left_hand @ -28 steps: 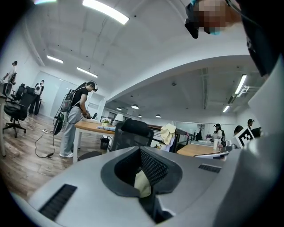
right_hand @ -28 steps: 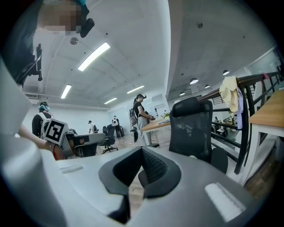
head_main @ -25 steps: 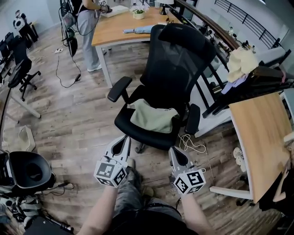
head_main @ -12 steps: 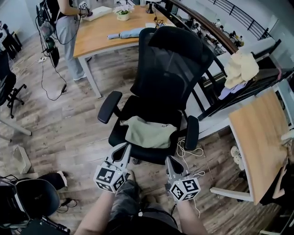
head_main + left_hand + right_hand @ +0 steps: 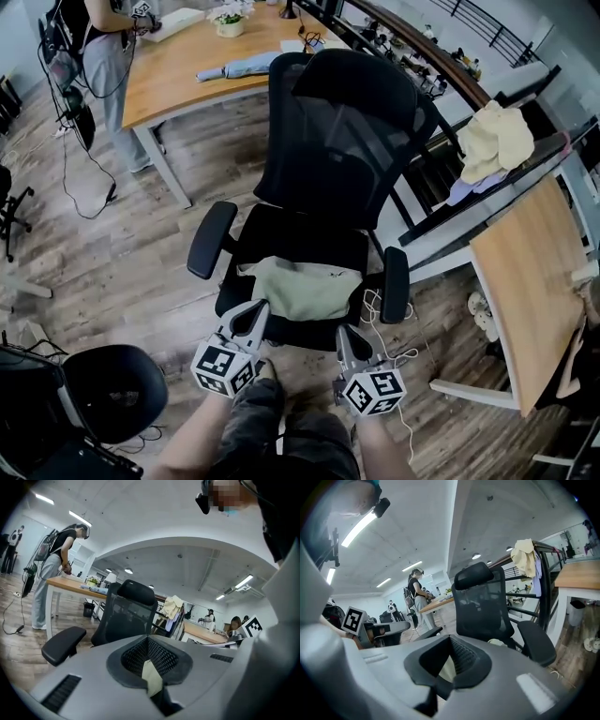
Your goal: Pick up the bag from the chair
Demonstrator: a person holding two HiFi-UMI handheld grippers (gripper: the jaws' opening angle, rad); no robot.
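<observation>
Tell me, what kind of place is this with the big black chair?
Most likely an open-plan office: a black swivel chair, a long wooden desk behind it, and a second rolling chair nearby.

Your right gripper [image 5: 449,665], jaws closed together and empty, faced a black office chair [image 5: 482,604].
A corner of the pale bag [image 5: 498,642] showed on its seat; cloths [image 5: 524,557] hung on a rail [image 5: 548,545] behind, and a person [image 5: 416,595] stood at a table [image 5: 436,604].
</observation>
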